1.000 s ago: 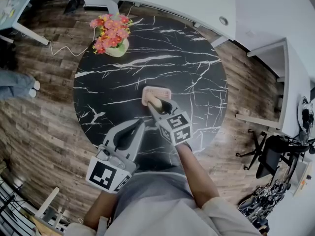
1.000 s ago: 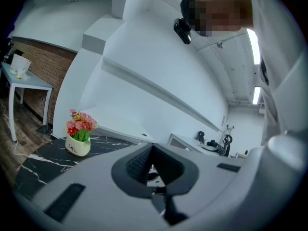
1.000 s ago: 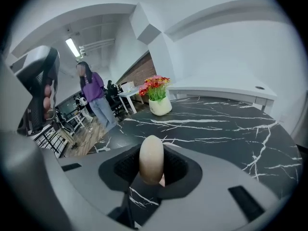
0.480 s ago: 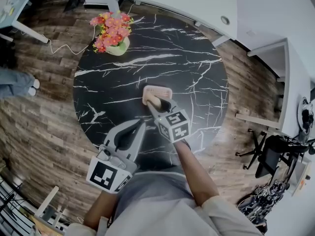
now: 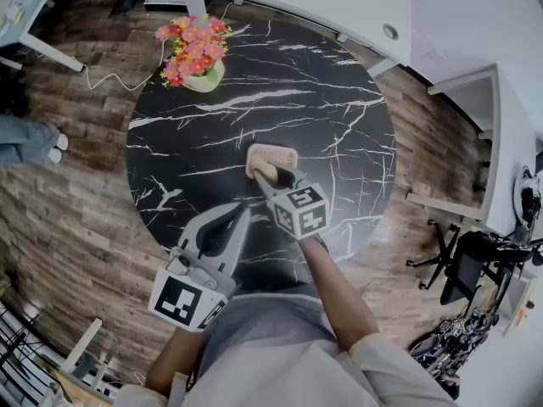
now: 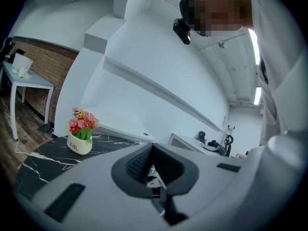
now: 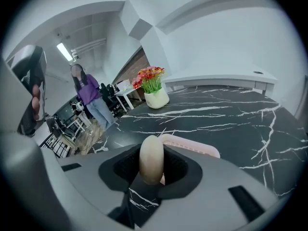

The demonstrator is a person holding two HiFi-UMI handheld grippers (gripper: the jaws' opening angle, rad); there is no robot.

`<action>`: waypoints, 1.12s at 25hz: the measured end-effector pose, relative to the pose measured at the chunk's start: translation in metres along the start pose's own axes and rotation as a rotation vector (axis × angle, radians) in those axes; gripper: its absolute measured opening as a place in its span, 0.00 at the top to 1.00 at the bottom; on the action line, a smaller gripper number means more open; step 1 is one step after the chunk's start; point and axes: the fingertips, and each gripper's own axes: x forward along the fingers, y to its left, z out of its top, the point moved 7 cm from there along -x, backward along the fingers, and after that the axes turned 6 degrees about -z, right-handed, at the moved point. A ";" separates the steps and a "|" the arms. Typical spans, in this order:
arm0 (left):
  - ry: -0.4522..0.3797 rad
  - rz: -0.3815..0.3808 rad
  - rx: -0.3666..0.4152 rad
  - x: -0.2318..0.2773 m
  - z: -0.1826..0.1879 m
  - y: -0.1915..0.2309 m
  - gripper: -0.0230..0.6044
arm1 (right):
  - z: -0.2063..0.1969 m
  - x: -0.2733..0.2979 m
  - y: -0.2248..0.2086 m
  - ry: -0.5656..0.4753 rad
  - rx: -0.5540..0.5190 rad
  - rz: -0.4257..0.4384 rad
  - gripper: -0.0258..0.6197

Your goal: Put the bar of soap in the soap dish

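- step in hand: carrying the bar to the dish, just short of placement. the right hand-held gripper [image 5: 270, 175] has its jaws closed partway onto the bar of soap [image 7: 151, 159]. the pads press on its two broad faces, and the bar stands on edge between them.
- location of the task item: the bar of soap is clear of the surface [image 5: 322, 100], held at the near rim of the soap dish [image 5: 276, 154] and not yet lying in it. contact with the rim cannot be confirmed.
- left hand-held gripper [image 5: 237, 214]: jaws brought together with nothing between them. it hangs near the closer edge of the surface, apart from the dish, and takes no part in this step.
- next move, as a judgement: advance the bar over the middle of the dish, lower it until its lower edge rests on the dish floor, then spread the jaws. a bar released on edge will probably tip flat, so release low.
- bar of soap: pale cream, smooth, matt, a rounded oval with no sharp edges. it is likely to slip if pad pressure is uneven.
- soap dish: pale pink, rectangular with rounded corners and a raised rim, apparently plastic. it looks light and may slide on the surface if nudged.
- surface: round, glossy black with white veining, marble in appearance.
- flower pot [image 5: 193, 58]: a pale rounded pot with pink and red flowers, at the far edge, well apart from the work.
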 end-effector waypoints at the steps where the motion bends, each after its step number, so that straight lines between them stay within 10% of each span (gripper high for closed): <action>1: -0.001 0.001 -0.001 0.000 0.000 0.000 0.96 | 0.000 0.001 -0.001 0.002 0.009 0.001 0.78; 28: -0.011 -0.001 -0.013 -0.001 -0.002 -0.002 0.96 | 0.000 0.003 -0.015 0.033 -0.171 -0.084 0.68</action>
